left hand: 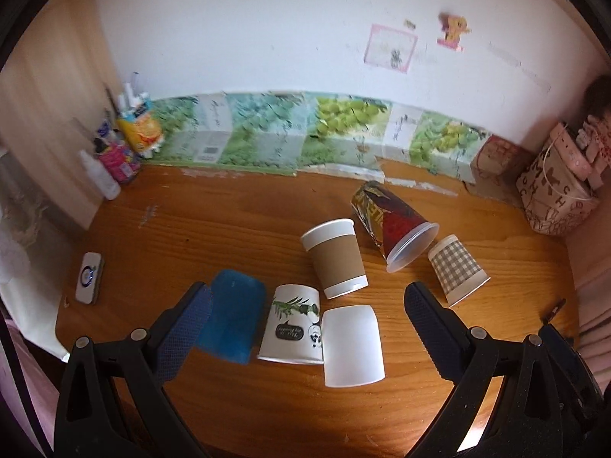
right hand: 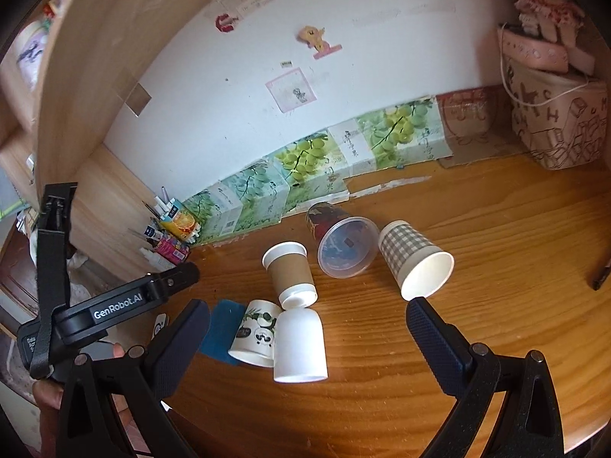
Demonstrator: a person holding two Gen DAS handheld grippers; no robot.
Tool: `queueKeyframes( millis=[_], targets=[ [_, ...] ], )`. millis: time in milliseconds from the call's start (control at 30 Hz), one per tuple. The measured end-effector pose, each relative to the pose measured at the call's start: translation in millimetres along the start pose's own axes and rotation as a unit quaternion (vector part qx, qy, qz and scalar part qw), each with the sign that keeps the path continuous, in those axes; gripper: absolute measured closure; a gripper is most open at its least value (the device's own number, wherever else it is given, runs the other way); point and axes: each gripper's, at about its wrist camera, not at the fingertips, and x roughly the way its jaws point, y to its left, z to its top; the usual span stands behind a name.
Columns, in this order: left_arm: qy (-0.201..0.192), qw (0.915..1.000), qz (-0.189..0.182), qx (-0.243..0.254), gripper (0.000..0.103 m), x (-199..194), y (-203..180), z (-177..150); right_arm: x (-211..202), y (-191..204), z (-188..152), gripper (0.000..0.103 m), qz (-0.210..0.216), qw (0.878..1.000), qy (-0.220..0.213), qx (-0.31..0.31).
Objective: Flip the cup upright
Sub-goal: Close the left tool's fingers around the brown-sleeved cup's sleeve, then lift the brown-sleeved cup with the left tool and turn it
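Several cups lie on their sides on the wooden table [left hand: 229, 229]: a plain white cup [left hand: 353, 345] [right hand: 301, 345], a panda-print cup [left hand: 293, 330] [right hand: 255, 333], a brown-sleeved cup [left hand: 336, 257] [right hand: 291, 273], a clear plastic cup with a dark print [left hand: 393, 223] [right hand: 345, 246], a grey checked cup [left hand: 456, 269] [right hand: 414, 257] and a blue cup [left hand: 233, 320] [right hand: 221, 330]. My left gripper [left hand: 308, 318] is open above the white and panda cups. My right gripper [right hand: 308, 324] is open above the same cups. Both hold nothing.
Bottles, pens and packets [left hand: 118, 149] stand at the back left corner. Grape-print cartons [left hand: 305, 133] line the wall. A patterned bag [left hand: 553, 194] stands at the back right. A small white device [left hand: 88, 276] lies at the left. The left gripper's body [right hand: 95, 305] shows in the right wrist view.
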Motion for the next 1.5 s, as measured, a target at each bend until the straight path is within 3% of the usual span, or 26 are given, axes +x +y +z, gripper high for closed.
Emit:
queueKeyframes(
  millis=[167, 367, 700, 900, 1233, 1500],
  targets=[
    [0.058, 0.9979, -0.026, 0.005, 0.002, 42.2, -4.3, 22.2, 34.7, -11.6, 13.3, 0.000, 0.013, 0.999, 0.027, 0.039],
    [0.107, 0.9932, -0.039, -0.027, 0.002, 83.9, -5.2, 40.9, 63.1, -27.2, 21.2, 0.000, 0.030, 0.993, 0.050, 0.103],
    [0.185, 0.9799, -0.051, -0.053, 0.007, 146.8, 2.4, 53.1, 99.0, -44.4, 17.2, 0.000, 0.034, 0.984, 0.091, 0.152],
    [0.212, 0.9732, -0.055, -0.070, 0.014, 168.8, 4.5, 52.5, 107.0, -44.8, 15.2, 0.000, 0.033, 0.982, 0.101, 0.156],
    [0.253, 0.9576, -0.084, -0.109, 0.036, 189.0, 12.5, 46.3, 110.8, -45.4, 16.5, 0.000, 0.029, 0.981, 0.105, 0.161],
    [0.253, 0.9558, -0.096, -0.116, 0.037, 188.7, 13.8, 47.1, 110.3, -46.6, 14.1, 0.000, 0.028, 0.980, 0.109, 0.166]
  ],
)
